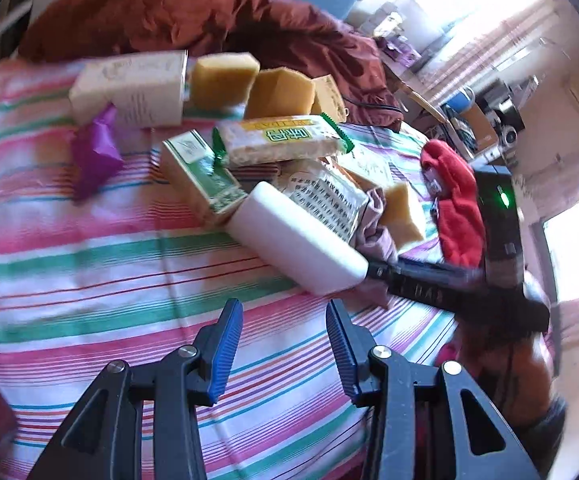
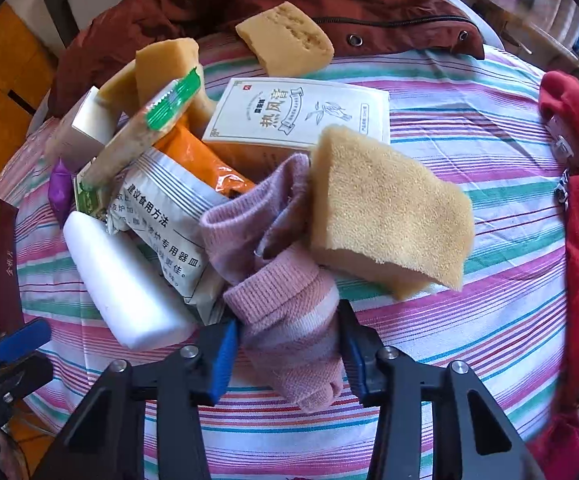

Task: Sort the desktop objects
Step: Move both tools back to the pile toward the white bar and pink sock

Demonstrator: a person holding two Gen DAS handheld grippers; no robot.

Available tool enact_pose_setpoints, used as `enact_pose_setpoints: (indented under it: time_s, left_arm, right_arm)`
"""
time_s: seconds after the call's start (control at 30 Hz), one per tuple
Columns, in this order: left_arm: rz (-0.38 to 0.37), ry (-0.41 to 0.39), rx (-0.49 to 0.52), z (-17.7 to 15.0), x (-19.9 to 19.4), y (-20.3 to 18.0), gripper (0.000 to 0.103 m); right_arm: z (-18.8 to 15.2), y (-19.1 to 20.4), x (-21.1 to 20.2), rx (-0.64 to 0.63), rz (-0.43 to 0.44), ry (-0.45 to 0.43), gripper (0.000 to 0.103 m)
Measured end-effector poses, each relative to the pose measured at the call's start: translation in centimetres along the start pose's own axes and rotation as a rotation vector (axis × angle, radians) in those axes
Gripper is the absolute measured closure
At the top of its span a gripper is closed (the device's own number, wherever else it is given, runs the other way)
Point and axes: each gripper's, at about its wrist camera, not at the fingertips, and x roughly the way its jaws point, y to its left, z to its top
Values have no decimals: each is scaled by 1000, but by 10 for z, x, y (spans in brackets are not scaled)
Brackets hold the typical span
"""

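Right tongs (image 2: 287, 354) clench pink sock (image 2: 285, 320); left tongs (image 1: 285, 354) gape, empty.

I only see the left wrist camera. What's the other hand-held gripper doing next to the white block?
Observer: The right hand-held gripper is shut on a pink sock.
Operator: Oh! And is anything hiding under the silver packet?
Observer: Yes, an orange packet pokes out from beneath it.
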Motion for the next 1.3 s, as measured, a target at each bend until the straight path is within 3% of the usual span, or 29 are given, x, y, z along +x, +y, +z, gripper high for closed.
enact_pose_setpoints:
  time_s: [0.1, 0.33, 0.57, 0.67, 0.83, 0.9, 1.13, 1.23, 1.3]
  left_arm:
    - [-39, 31, -102, 12, 16, -1, 59]
    - [-10, 35, -274, 36, 41, -1, 55]
    - [4, 52, -366, 45, 52, 2, 51]
    - [-17, 21, -376, 46, 40, -1, 47]
    - [52, 110, -419, 51, 64, 2, 48]
    - [5, 130, -480, 48, 70, 8, 48]
    - [-36, 92, -336, 35, 52, 11, 65]
    - [-53, 105, -302, 26, 46, 16, 68]
    - [-79, 116, -333, 19, 46, 23, 72]
  right_arm:
    - [-3, 0, -1, 0, -2, -4, 57]
    - [-10, 1, -4, -8, -4, -7, 57]
    - [-18, 3, -7, -14, 0, -9, 55]
    - [-21, 3, -9, -12, 3, -13, 55]
    - [-28, 3, -13, -12, 3, -20, 54]
    - [-31, 2, -14, -10, 3, -21, 54]
    - [-41, 8, -17, -38, 13, -15, 57]
    - [-46, 11, -18, -49, 11, -13, 57]
    - [-49, 11, -19, -47, 10, -12, 57]
